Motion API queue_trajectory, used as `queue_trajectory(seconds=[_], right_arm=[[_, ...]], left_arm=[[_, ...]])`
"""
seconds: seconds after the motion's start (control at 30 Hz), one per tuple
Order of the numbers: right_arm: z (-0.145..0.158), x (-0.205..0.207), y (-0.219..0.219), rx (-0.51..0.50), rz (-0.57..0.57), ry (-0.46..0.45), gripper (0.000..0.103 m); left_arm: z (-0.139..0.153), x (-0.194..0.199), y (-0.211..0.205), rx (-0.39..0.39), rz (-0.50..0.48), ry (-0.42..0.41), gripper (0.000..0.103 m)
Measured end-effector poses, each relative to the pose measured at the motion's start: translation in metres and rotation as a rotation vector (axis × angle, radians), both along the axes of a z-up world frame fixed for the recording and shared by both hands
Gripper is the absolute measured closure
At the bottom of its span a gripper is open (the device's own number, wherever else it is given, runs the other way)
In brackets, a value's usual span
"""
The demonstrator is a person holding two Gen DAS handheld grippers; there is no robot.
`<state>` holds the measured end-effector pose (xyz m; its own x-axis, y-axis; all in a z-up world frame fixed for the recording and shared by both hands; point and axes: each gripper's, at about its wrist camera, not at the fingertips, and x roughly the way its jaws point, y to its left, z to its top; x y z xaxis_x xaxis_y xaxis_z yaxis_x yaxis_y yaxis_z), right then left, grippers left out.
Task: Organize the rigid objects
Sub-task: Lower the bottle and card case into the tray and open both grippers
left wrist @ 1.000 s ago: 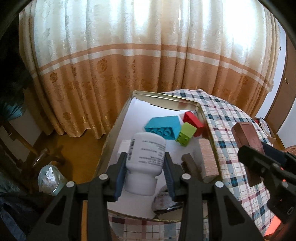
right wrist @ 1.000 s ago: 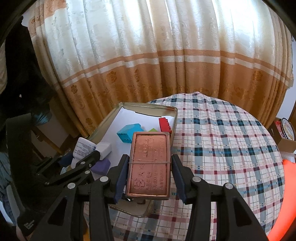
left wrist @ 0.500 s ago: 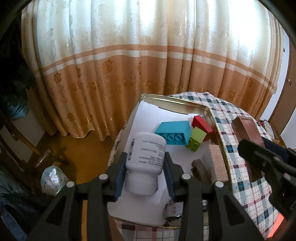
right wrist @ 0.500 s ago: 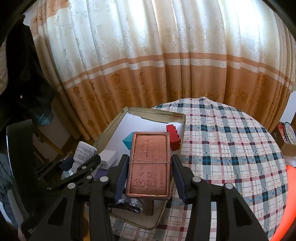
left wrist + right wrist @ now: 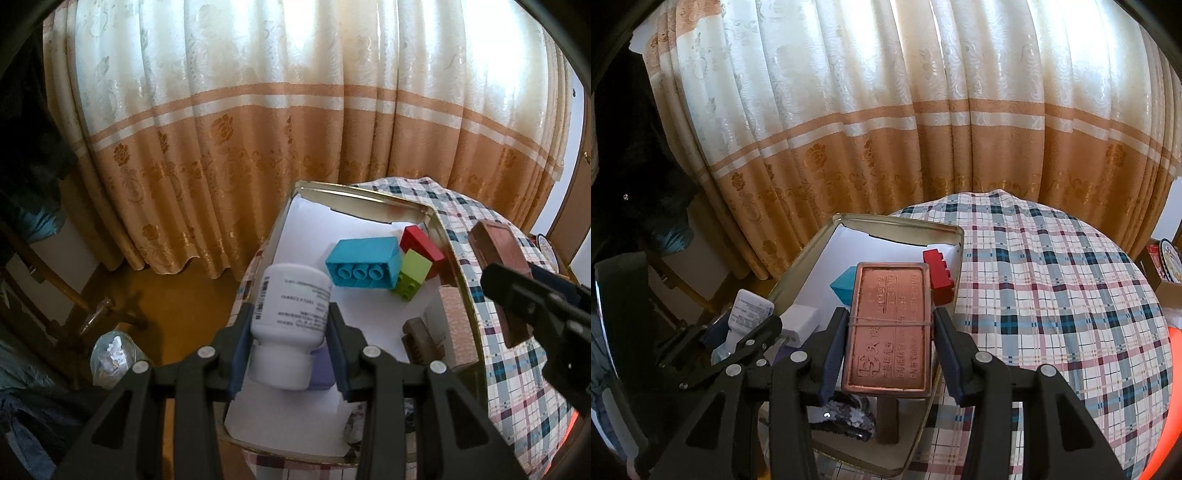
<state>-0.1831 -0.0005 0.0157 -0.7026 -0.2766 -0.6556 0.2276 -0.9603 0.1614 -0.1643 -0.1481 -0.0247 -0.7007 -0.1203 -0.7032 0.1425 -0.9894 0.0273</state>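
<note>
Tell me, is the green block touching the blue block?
Touching. In the left wrist view the green block leans right against the blue block's side, with no gap between them, inside the tin tray.

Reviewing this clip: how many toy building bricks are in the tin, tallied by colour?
Blue brick: 1
Red brick: 1
Green brick: 1
Total: 3 bricks visible in the tin; its other contents are not counted.
</note>
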Motion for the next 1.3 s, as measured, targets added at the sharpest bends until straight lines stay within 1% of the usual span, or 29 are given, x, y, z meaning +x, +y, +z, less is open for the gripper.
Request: queue_trajectory(seconds=[0.43, 0.67, 0.87, 0.97, 1.03, 1.13, 1.23, 1.3], right_arm=[[-0.018, -0.019, -0.007, 0.03, -0.006, -0.024, 0.054], [-0.026, -0.026, -0.007, 0.031, -0.01, -0.041, 0.054], [-0.03, -0.033, -0.01, 0.049, -0.009, -0.039, 0.054], [-0.033, -0.039, -0.01, 0.061, -0.016, -0.044, 0.054], [-0.036, -0.043, -0.01, 0.065, -0.017, -0.05, 0.054], [-0.04, -0.05, -0.011, 0.074, -0.015, -0.061, 0.054], [-0.042, -0.056, -0.016, 0.086, -0.005, -0.063, 0.054], [-0.044, -0.06, -0.019, 0.097, -0.001, -0.067, 0.054]], left_arm=[[-0.015, -0.004, 0.004, -0.007, -0.009, -0.039, 0.066], [-0.018, -0.009, 0.011, -0.029, -0.026, -0.041, 0.066], [-0.019, -0.024, 0.011, -0.063, -0.016, -0.038, 0.066], [-0.018, -0.031, 0.012, -0.061, -0.017, -0.035, 0.066], [-0.02, -0.035, 0.014, -0.075, -0.018, -0.034, 0.066], [-0.024, -0.04, 0.011, -0.069, -0.011, -0.044, 0.067], [-0.025, -0.048, 0.007, -0.046, 0.004, -0.059, 0.067], [-0.026, -0.053, 0.006, -0.052, 0.008, -0.062, 0.067]])
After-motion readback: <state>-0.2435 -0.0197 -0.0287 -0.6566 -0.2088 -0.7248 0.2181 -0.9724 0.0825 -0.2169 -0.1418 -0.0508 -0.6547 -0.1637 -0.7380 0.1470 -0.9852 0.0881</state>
